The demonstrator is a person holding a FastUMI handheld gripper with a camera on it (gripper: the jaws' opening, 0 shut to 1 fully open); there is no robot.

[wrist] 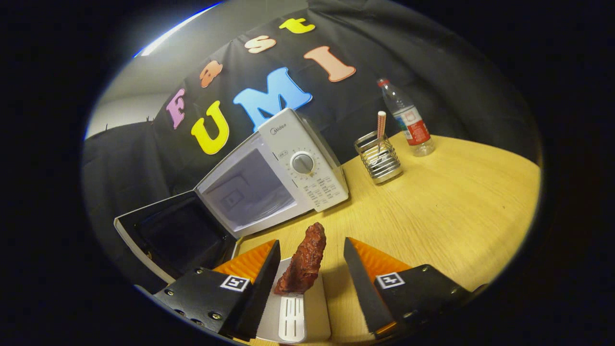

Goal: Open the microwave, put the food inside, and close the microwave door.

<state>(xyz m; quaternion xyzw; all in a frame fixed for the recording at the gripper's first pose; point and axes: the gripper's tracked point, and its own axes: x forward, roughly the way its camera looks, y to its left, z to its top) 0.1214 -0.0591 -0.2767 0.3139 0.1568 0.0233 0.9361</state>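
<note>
I have the gripper (311,269) low over the wooden table (432,206), and its two fingers (262,283) stand wide apart. Between them rises the food (305,262), a dark reddish-brown chunk of meat with a rough, glossy surface. It leans a little toward one o'clock, its narrow tip pointing up and away from me. Neither finger presses on it; I see a gap on each side, wider on the right. The meat's lower end rests on a white plate (307,307) with a slotted strip in its middle, which lies on the table directly under the fingers.

At eleven o'clock from the meat, just beyond the fingertips, the white microwave (283,168) stands on the table with its door (178,235) swung fully open. The door hangs out toward nine o'clock, its dark inner face turned my way. The cavity (250,190) is lit and pale inside. The control panel, with a round dial (302,163), sits on the side of the cavity nearer one o'clock.

Further out at one o'clock, well apart from the microwave, a wire holder (379,161) stands with a striped straw (380,127) upright in it. Just past it, near the black cloth wall, a clear plastic bottle (408,120) with a red cap and red label stands upright.
</note>
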